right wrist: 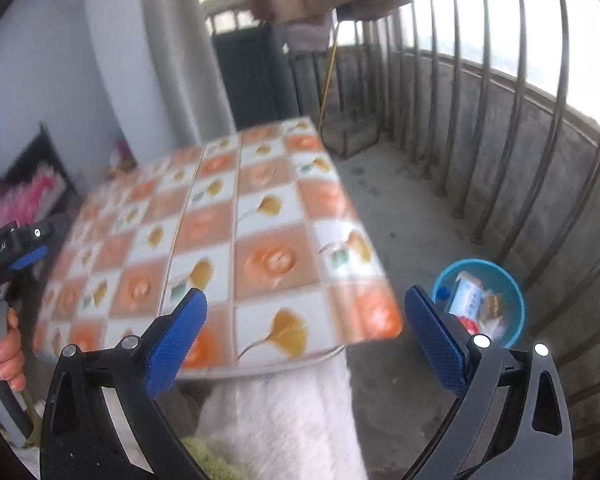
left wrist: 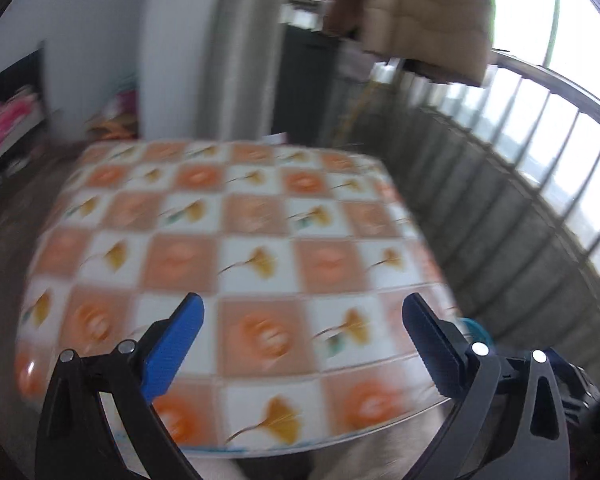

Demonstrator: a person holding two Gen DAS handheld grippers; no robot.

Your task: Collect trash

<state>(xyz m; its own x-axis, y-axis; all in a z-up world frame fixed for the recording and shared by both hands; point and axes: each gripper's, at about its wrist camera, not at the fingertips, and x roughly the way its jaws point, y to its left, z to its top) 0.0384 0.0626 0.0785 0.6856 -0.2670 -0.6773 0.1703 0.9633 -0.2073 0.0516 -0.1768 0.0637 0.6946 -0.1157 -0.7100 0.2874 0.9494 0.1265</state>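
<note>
Ahead of both my grippers lies the square table with its orange-and-white checked, leaf-printed cloth point(right wrist: 236, 240). The small round blue plastic bin point(right wrist: 514, 300), holding wrappers, sits on the concrete floor beside my right gripper point(right wrist: 306, 330), released and empty-jawed. My left gripper point(left wrist: 302, 338) is likewise spread, holding nothing.

The left gripper point(right wrist: 4, 252) body reads "GenRobot.AI"; other print is illegible.
</note>
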